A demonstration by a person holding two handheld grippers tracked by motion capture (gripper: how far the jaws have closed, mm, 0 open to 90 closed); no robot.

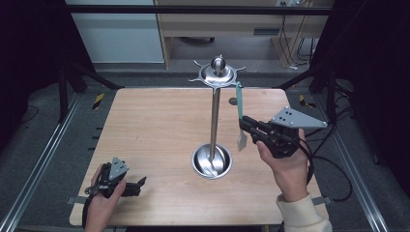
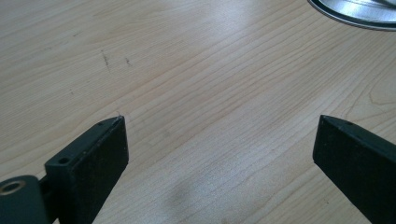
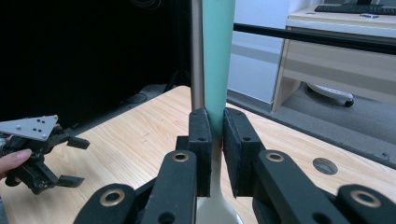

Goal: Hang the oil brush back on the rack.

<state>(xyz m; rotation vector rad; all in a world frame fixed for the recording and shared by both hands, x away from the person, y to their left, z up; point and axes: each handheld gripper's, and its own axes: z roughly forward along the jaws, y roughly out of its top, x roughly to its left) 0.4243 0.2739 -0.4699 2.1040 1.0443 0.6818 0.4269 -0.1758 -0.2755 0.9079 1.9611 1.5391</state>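
Right tongs (image 1: 247,126) pinch a spatula (image 1: 240,112) by its teal handle, jaws pressed on it from both sides; the right gripper view shows the handle (image 3: 217,60) running straight up out of the jaws and the pale blade end dropping below them. Spatula long axis is near upright, slight tilt, top end up by a hook of the metal rack (image 1: 217,73), blade hanging over the counter (image 1: 154,125) just right of the rack's base bowl (image 1: 211,162). Cannot tell if the handle's top hole sits on the hook or only beside it. The rack's pole (image 3: 196,51) stands just past the handle, close on its left in the right gripper view. Judged step: hanging the spatula on the rack, or taking it off; the move turns on the handle top versus the hook tip, up and slightly away from the right tongs.

Left tongs (image 1: 138,186) are spread wide, nothing between them, resting low on the counter, well apart from the spatula; bowl rim (image 2: 355,14) is ahead to their right. Right hand is far nearer.
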